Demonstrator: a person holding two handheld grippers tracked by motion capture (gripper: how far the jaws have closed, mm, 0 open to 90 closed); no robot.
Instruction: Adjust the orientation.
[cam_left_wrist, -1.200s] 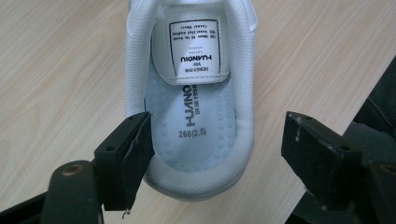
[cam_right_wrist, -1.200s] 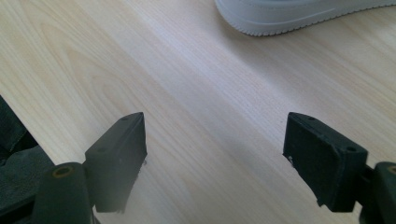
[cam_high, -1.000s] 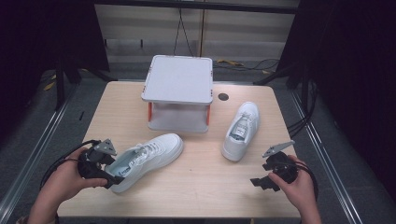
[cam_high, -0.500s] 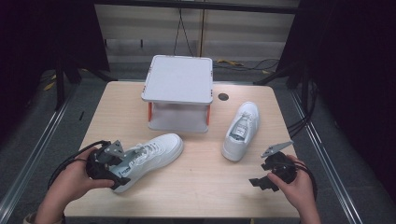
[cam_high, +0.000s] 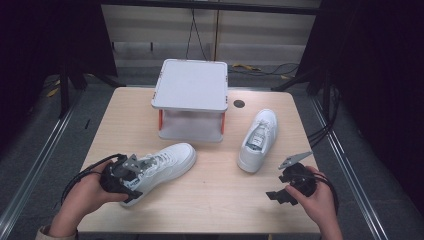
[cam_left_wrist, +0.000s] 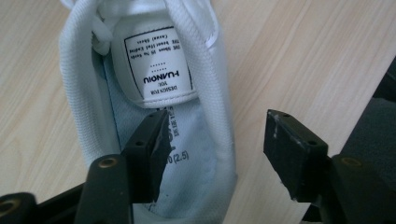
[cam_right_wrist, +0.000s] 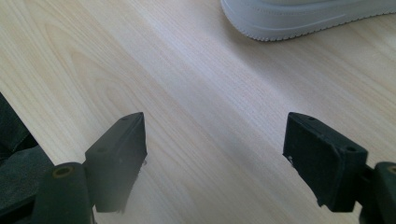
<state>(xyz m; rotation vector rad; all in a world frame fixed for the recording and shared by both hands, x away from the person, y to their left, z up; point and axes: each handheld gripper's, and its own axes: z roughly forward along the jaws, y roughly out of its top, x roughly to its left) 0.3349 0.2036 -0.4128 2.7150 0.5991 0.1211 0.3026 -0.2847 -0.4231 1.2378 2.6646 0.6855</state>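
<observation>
Sneaker (cam_high: 162, 164) near the table's (cam_high: 220, 195) front left is straddled at its heel by the left gripper (cam_left_wrist: 215, 140): one jaw is set inside the opening over the insole, the other outside the heel wall. The jaws have just been closing, yet a gap to the wall is seen. Right gripper (cam_right_wrist: 215, 154) is held wide apart over bare wood, near the second sneaker (cam_high: 258, 140).
</observation>
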